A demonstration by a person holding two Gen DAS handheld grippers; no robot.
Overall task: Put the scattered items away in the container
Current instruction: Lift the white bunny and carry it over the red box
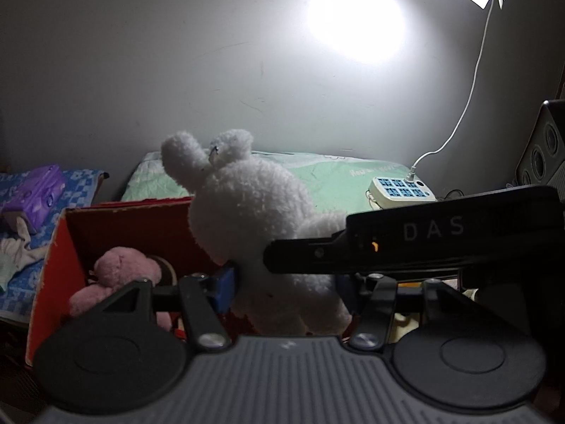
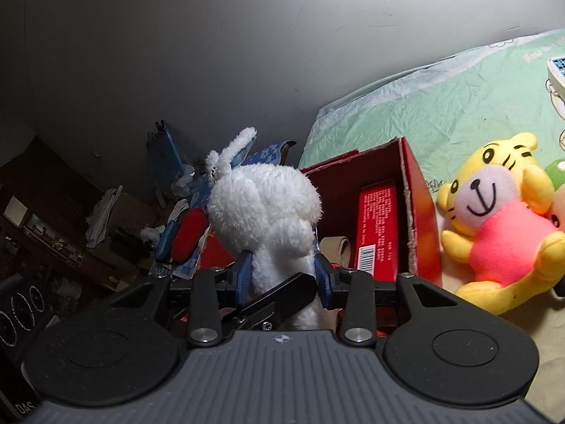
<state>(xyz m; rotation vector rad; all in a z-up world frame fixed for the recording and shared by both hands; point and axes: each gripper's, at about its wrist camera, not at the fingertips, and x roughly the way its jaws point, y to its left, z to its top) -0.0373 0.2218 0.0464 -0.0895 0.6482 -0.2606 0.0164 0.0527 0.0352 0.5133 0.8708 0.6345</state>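
A fluffy white rabbit plush (image 2: pixel 265 208) hangs upright over the near left corner of the red cardboard box (image 2: pixel 416 205). My right gripper (image 2: pixel 282 275) is shut on its lower body, with a blue fingertip pressed in on each side. In the left wrist view the rabbit (image 1: pixel 247 212) fills the space ahead of my left gripper (image 1: pixel 282 286). Its left blue pad (image 1: pixel 224 289) touches the plush. Its other finger is hidden behind the right gripper's black housing (image 1: pixel 434 229). A pink plush (image 1: pixel 120 272) lies inside the box (image 1: pixel 123 219).
A yellow tiger plush in a pink shirt (image 2: pixel 494 226) lies on the green sheet (image 2: pixel 441 106) right of the box. A red packet (image 2: pixel 378 226) lies inside the box. A power strip (image 1: pixel 400 190) and its white cable sit at the back right. A purple pack (image 1: pixel 35 187) lies far left.
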